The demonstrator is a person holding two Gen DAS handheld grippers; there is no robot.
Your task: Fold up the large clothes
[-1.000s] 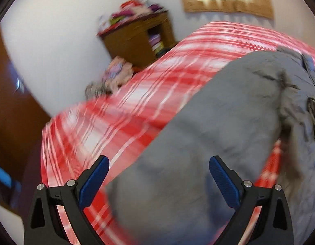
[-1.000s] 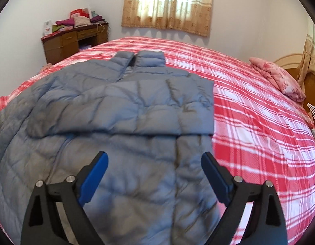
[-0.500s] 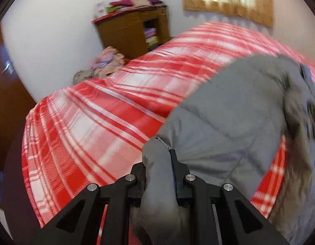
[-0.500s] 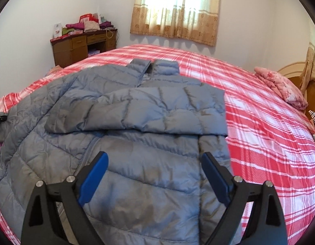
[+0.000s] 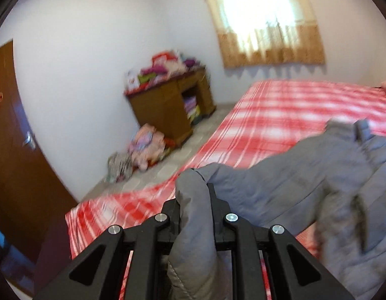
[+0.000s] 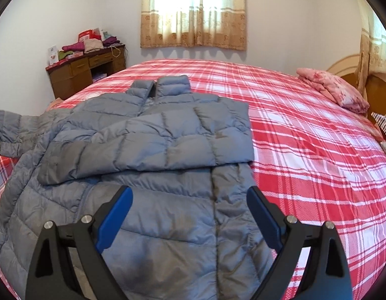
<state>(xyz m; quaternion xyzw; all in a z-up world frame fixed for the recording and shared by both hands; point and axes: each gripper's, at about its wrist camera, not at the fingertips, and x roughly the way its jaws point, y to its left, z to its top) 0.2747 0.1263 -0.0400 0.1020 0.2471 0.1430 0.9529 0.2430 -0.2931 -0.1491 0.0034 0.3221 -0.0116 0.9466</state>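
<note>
Nearest in the left wrist view, the left gripper (image 5: pixel 194 207) has its fingers clamped tight on a fold of the grey puffer jacket (image 6: pixel 153 175), at the end of one sleeve (image 5: pixel 193 200); the cloth bulges up between the black arms and hangs below them. That sleeve is raised off the bed (image 6: pixel 305 155) and trails back to the body of the jacket on the right. In the right wrist view, the right gripper (image 6: pixel 190 215) has its blue-padded fingers (image 6: pixel 115 215) spread wide with nothing between them, hovering over the lower part of the jacket. The jacket lies flat on the red and white checked bed, collar away from the camera, with the other sleeve (image 6: pixel 143 155) folded across the chest. At the left edge of that view the lifted sleeve shows, raised above the bedspread. Farther off, a folded pink cloth (image 6: pixel 335 92) rests near the headboard (image 6: pixel 350 75) on the right. Against the far wall stands a wooden table (image 6: pixel 85 72) heaped with clothes, and a curtained window (image 6: pixel 193 12) sits beyond the bed.
</note>
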